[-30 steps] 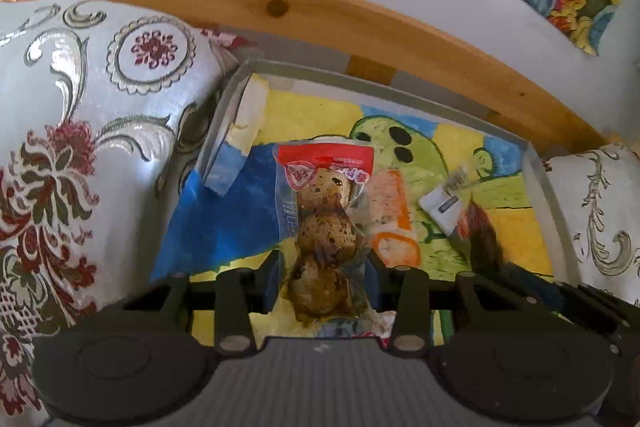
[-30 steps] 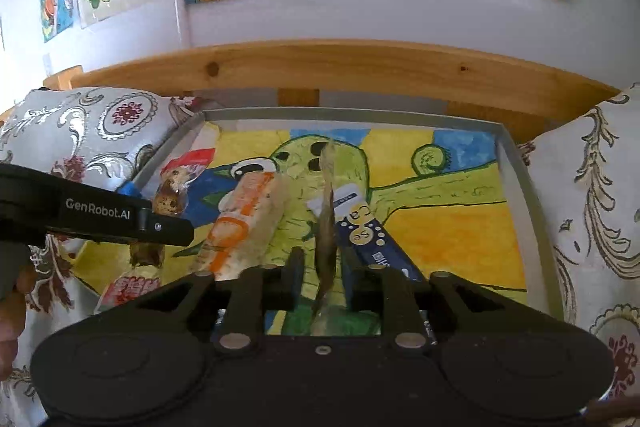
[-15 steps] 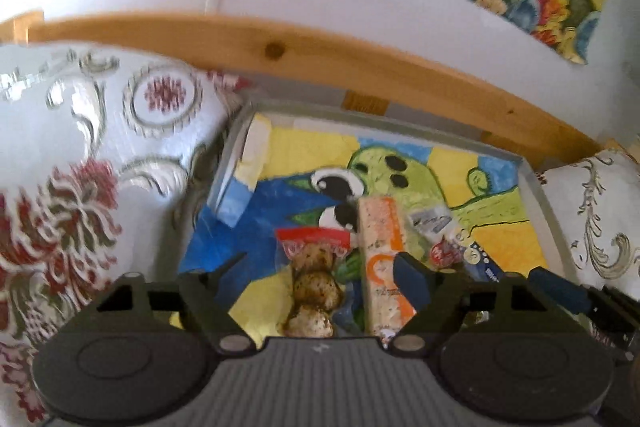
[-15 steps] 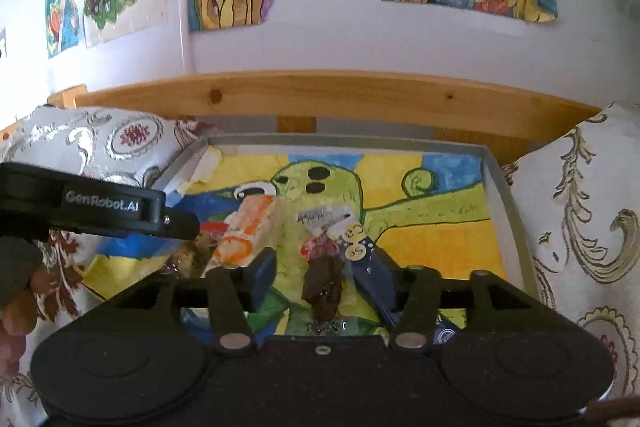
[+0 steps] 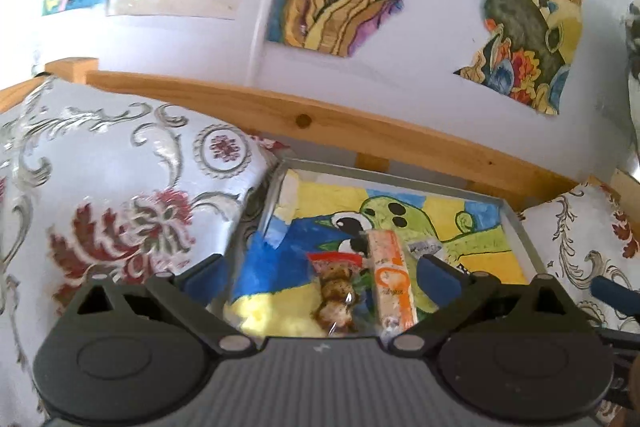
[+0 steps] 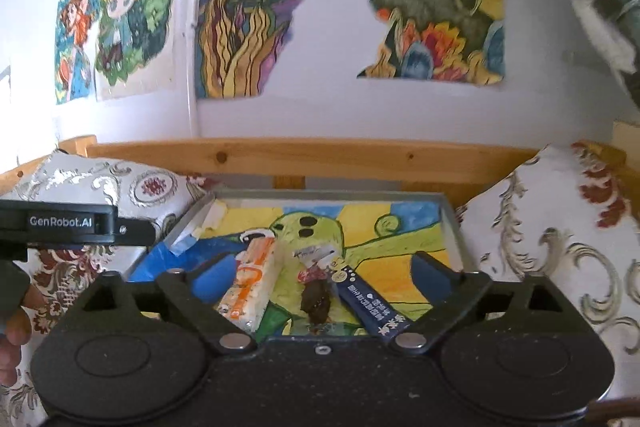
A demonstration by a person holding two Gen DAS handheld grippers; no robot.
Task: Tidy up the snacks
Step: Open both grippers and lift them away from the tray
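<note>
A grey tray (image 5: 516,223) (image 6: 452,227) with a painted green-and-yellow lining sits between two cushions. In it lie a clear pack of speckled eggs (image 5: 334,291) with a red top, an orange-and-white snack bar (image 5: 390,279) (image 6: 250,283), a clear pack with a dark brown snack (image 6: 316,295) and a dark blue stick pack (image 6: 372,305). My left gripper (image 5: 320,277) is open, pulled back above the egg pack. Held back over the dark snack, my right gripper (image 6: 322,273) is open too. Neither holds anything.
Patterned cushions (image 5: 120,195) (image 6: 560,239) flank the tray. A wooden rail (image 6: 320,155) runs behind it, below a white wall with colourful drawings (image 6: 240,19). The left gripper's body (image 6: 72,225) and a hand (image 6: 16,327) show at the right view's left edge.
Both grippers opened, letting go of the egg pack and the dark snack pack, which now lie in the tray. Both have drawn back and tilted up, showing more wall.
</note>
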